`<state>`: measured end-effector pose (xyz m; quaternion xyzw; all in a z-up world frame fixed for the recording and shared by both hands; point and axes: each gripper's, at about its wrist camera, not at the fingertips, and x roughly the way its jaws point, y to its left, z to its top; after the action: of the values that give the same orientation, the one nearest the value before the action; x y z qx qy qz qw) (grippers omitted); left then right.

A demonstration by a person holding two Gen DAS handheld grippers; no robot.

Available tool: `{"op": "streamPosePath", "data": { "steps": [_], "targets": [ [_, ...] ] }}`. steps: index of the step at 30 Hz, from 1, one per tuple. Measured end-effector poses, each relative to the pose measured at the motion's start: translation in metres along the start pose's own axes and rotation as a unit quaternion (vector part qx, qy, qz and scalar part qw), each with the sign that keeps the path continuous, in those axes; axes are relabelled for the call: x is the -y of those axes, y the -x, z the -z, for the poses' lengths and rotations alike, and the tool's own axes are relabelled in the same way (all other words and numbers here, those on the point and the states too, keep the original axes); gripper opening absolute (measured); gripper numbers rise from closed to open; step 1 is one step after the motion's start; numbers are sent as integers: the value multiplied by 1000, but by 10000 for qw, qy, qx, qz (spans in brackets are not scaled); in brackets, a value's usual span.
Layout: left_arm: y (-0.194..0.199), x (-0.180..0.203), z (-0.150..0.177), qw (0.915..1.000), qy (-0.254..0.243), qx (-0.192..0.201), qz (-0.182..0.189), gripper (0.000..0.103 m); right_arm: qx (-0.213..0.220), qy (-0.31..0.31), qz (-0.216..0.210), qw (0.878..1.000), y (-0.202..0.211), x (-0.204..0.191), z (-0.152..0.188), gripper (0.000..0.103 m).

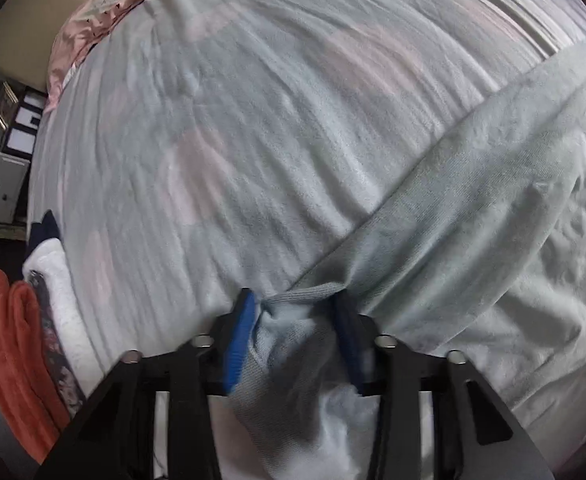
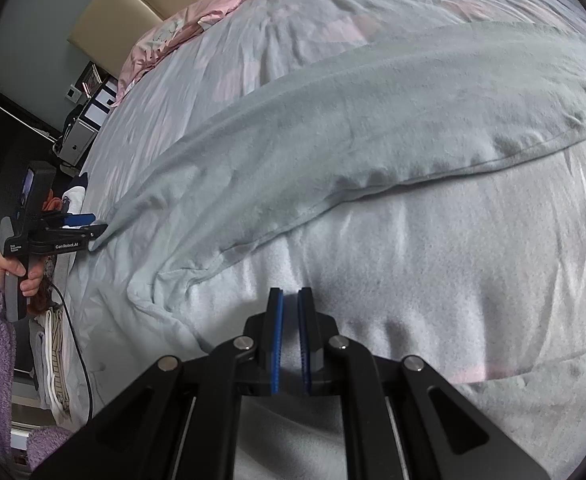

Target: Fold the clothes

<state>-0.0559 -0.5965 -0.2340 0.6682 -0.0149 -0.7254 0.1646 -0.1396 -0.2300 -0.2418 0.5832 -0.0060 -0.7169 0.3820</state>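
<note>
Left wrist view showed the left gripper (image 1: 293, 312) with jaws pinching the cuff of a pale grey-green garment (image 2: 373, 120) spread across the bed (image 2: 453, 280). The right gripper (image 2: 291, 300) had its jaws pressed together on bedding fabric. A shallow pinch could let the cuff slip mid-fold.

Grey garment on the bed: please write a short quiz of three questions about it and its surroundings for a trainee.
1. True or false: the grey garment lies spread over the bed cover.
2. Which gripper has the garment's cuff between its fingers? A: left gripper. B: right gripper.
3. Fill in: the pillow near the headboard is ___.
Key: 1 true; 2 A; 3 pink.
</note>
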Motion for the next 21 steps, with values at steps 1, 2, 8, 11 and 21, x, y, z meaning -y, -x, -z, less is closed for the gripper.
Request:
{"op": "streamPosePath", "data": {
  "steps": [1,2,8,11,21],
  "targets": [
    [3,3,-1,9999,-13,50,-89,8,3,5,-2,10000,0,0,0,8],
    [5,7,-1,9998,-27,100,-178,6,6,8,-4,10000,0,0,0,8],
    [25,-24,-12,9937,714,473,-727,5,-2,-81,-51,10000,2,1,0,8],
    [17,-29,-17,9925,807,356,-851,5,-7,-77,-44,10000,1,2,0,8],
    [10,2,-10,9885,725,569,-1198,43,-13,-113,-97,9999,2,4,-1,8]
  ]
}}
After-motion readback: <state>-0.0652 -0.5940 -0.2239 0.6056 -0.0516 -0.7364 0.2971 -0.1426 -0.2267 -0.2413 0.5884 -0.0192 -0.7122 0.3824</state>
